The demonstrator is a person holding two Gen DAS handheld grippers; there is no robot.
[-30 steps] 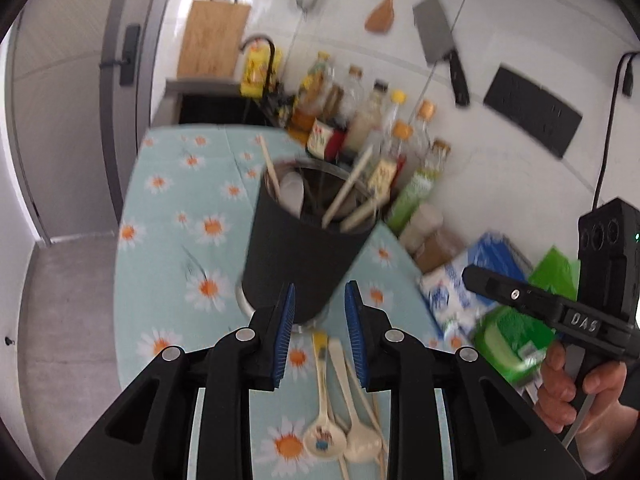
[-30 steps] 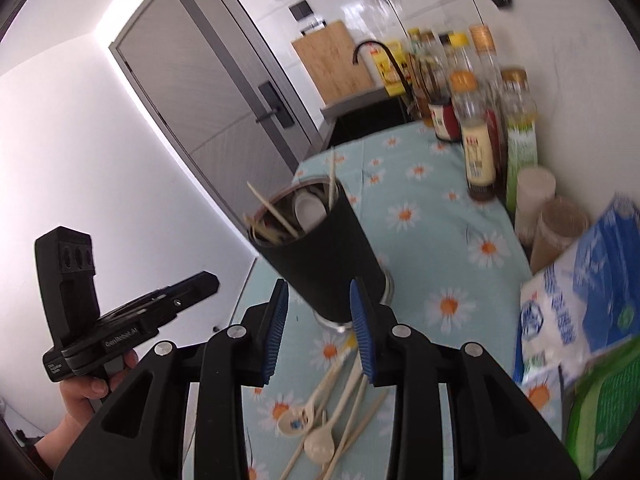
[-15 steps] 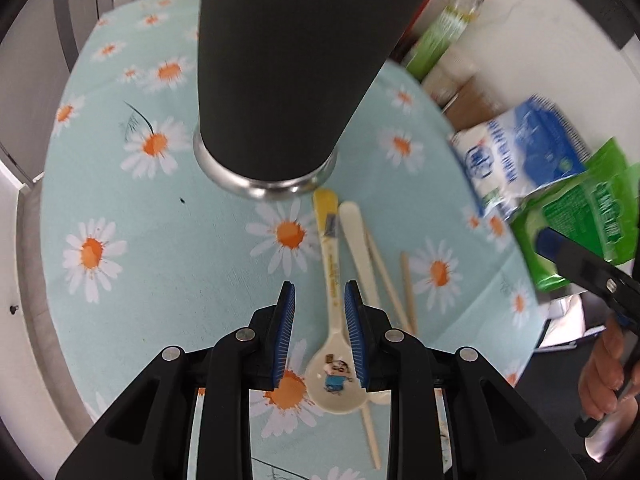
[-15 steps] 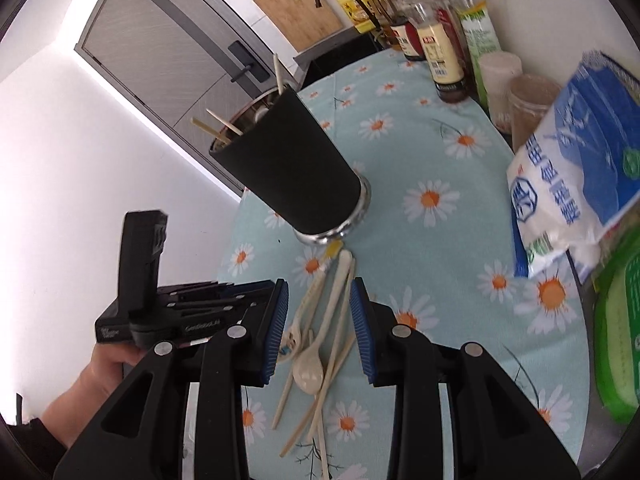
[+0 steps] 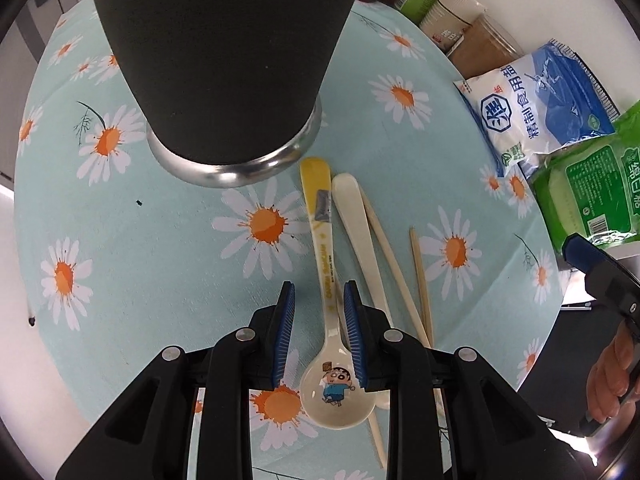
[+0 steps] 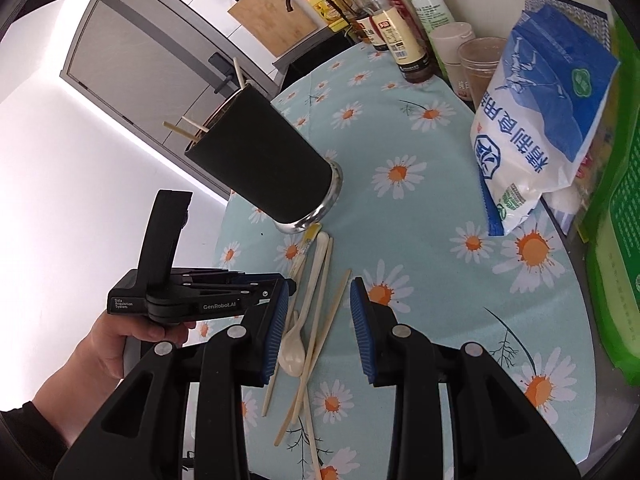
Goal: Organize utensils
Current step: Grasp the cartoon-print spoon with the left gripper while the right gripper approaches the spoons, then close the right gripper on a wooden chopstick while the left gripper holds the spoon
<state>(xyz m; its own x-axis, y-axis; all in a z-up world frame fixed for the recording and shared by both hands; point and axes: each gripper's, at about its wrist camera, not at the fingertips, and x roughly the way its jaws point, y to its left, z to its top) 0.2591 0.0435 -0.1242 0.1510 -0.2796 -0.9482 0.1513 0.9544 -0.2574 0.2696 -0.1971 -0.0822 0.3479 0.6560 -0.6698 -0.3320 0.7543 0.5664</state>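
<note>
Dropped lower since a moment ago: left gripper (image 5: 319,330) now down at the worktop (image 5: 168,240), jaws released and straddling the handle of the cartoon spoon (image 5: 330,320), not yet clenched on it. Lined up along the handle, probably for a clean pinch before lifting into the black holder (image 5: 224,60) standing just beyond the handle tip. Lying beside it: plain white spoon (image 5: 356,232) and chopsticks (image 5: 418,276). Right gripper (image 6: 319,328) hovering above the same pile, jaws released, holding nothing
</note>
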